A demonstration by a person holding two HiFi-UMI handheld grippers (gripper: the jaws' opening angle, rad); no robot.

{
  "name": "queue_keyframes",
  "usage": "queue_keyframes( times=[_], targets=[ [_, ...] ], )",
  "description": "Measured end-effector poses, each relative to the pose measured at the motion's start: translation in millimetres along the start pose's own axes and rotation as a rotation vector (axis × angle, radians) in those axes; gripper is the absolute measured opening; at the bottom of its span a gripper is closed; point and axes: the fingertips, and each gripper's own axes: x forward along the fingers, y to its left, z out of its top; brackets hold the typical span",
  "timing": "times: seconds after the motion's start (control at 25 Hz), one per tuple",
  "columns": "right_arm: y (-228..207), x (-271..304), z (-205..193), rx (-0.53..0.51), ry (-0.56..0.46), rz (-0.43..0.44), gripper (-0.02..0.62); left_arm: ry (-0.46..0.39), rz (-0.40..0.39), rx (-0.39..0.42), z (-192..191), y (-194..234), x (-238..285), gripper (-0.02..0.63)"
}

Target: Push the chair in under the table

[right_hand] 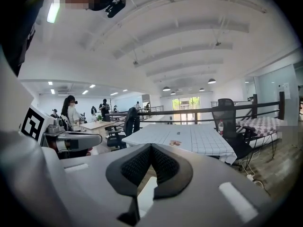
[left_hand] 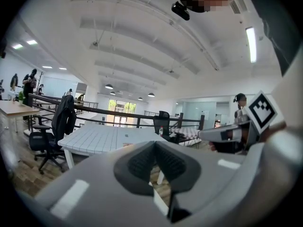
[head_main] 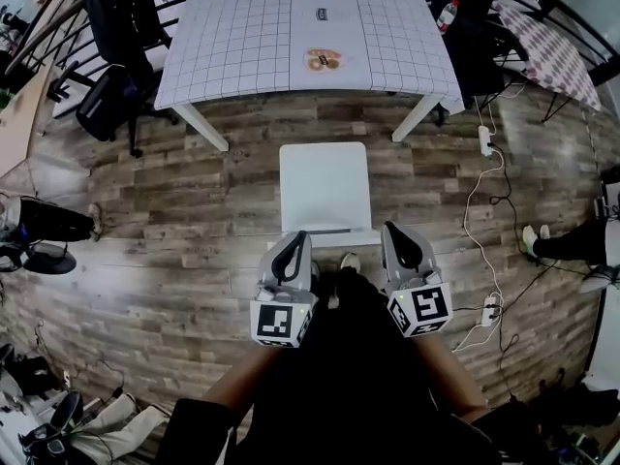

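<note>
Wood floor (head_main: 145, 260) is showing around a white chair (head_main: 325, 187) facing the table (head_main: 242, 46); I'm holding left gripper (head_main: 295, 242) and right gripper (head_main: 395, 232) behind it, jaws pressed together.

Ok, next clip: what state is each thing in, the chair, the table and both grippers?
Chair: upright, pulled out, seat short of the table edge, not yet pushed in.
Table: standing, covered with a checked cloth.
Left gripper: jaws shut, empty, close behind the chair.
Right gripper: jaws shut, empty, close behind the chair.
</note>
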Motion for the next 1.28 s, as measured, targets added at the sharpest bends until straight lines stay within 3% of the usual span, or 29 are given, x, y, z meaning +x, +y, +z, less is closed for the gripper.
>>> queue_keyframes(
  times=[0.24, 0.48, 0.64, 0.84, 1.04, 1.28],
  targets=[
    [-17, 14, -1, 0.022, 0.014, 0.042, -0.002, 0.001, 0.007, 0.003, 1, -2, 16, 0.008],
    [-16, 30, -20, 0.002, 0.084, 0.116, -0.002, 0.088, -0.019, 0.02, -27, 5, 27, 0.009],
    [-17, 37, -34, -0.036, 0.144, 0.187, -0.002, 0.156, -0.12, -0.02, -47, -3, 36, 0.009],
    [-11, 39, -59, -0.15, 0.222, 0.289, -0.002, 0.266, -0.201, 0.032, -73, -8, 39, 0.111],
    [-14, 40, -82, -0.243, 0.288, 0.328, 0.001, 0.352, -0.259, 0.099, -97, -9, 45, 0.165],
    [-13, 51, -109, -0.364, 0.367, 0.379, 0.056, 0.439, -0.316, 0.142, -121, -5, 53, 0.206]
  ],
)
